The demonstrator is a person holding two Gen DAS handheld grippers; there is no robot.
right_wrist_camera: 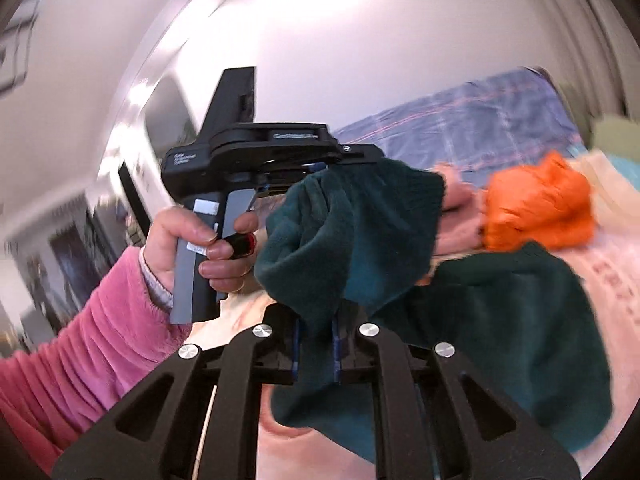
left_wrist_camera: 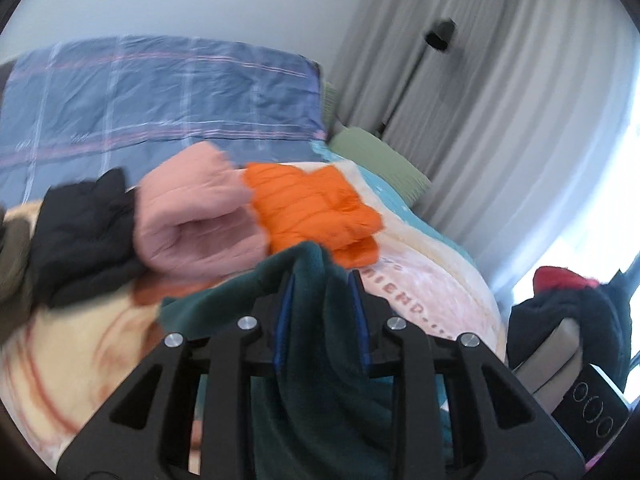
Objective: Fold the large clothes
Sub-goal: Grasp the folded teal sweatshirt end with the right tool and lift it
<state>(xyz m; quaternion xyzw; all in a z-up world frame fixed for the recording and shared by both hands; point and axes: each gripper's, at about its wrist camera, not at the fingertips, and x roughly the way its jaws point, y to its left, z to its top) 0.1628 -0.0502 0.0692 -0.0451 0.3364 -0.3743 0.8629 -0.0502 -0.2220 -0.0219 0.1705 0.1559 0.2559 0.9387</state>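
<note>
A: The dark green fleece garment (right_wrist_camera: 352,240) is held up off the bed (left_wrist_camera: 440,292), pinched by the left gripper (left_wrist_camera: 322,276) and by the right gripper (right_wrist_camera: 318,322), both clamped on bunched cloth.

B: What could be lost?

A: A thick bunch may be squeezed out of either grip (the pile looks slippery), and the hanging part could be dragged across the orange puffer jacket (left_wrist_camera: 316,208).
</note>
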